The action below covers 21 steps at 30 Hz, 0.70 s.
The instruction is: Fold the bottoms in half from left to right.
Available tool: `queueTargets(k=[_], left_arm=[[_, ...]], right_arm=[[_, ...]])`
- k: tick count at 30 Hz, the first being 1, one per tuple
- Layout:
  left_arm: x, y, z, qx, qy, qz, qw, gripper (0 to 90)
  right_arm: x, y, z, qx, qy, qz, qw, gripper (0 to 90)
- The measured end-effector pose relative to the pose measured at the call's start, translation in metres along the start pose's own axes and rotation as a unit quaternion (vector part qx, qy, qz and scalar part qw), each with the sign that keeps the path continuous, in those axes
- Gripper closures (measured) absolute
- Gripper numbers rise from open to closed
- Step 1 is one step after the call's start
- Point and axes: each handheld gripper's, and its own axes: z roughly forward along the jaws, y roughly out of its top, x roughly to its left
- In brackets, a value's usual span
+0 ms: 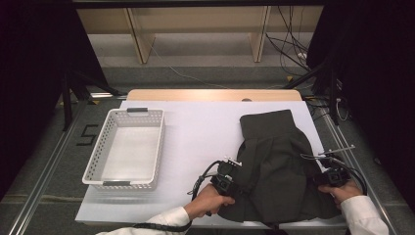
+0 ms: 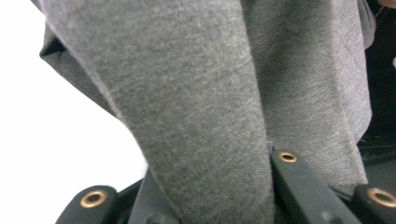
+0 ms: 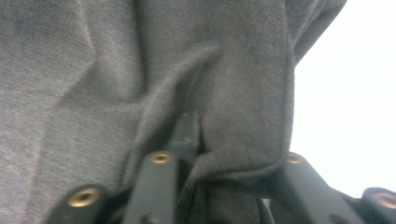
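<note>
White basket (image 1: 126, 149) sits well left of the grey garment (image 1: 276, 166).

Even overhead light falls on the white table (image 1: 205, 132), which glares bright; the surroundings left and right sink into darkness. Both gripper views are soft, with blown-out white.

Dark grey woven-fabric garment (image 1: 276, 166): one piece, soft twill-like weave with a fine diagonal grain. Lies spread and rumpled on the right half of the white table top, a narrower squared end pointing to the far edge, the wider bunched end at the near edge. Folds and creases run lengthwise; near corners are gathered into thick doubled folds (image 2: 201, 116) (image 3: 233, 116).
</note>
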Motion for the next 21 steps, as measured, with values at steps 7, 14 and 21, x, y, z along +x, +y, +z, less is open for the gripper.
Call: queueTargets(k=[7,14,21], left_arm=[[0.010,-0.010,-0.030,-0.010,0.010,-0.004,0.9999,76.9],[0.027,-0.024,-0.066,-0.029,0.030,-0.016,0.9990,76.9],[0.046,-0.041,-0.095,-0.039,0.044,-0.036,0.9976,76.9]], right_arm=[[0.016,-0.005,0.000,-0.007,0.043,0.005,0.9990,81.5],[0.059,-0.001,0.006,-0.009,0.053,-0.025,0.9983,81.6],[0.095,0.013,0.018,-0.008,0.071,-0.051,0.9961,81.5]])
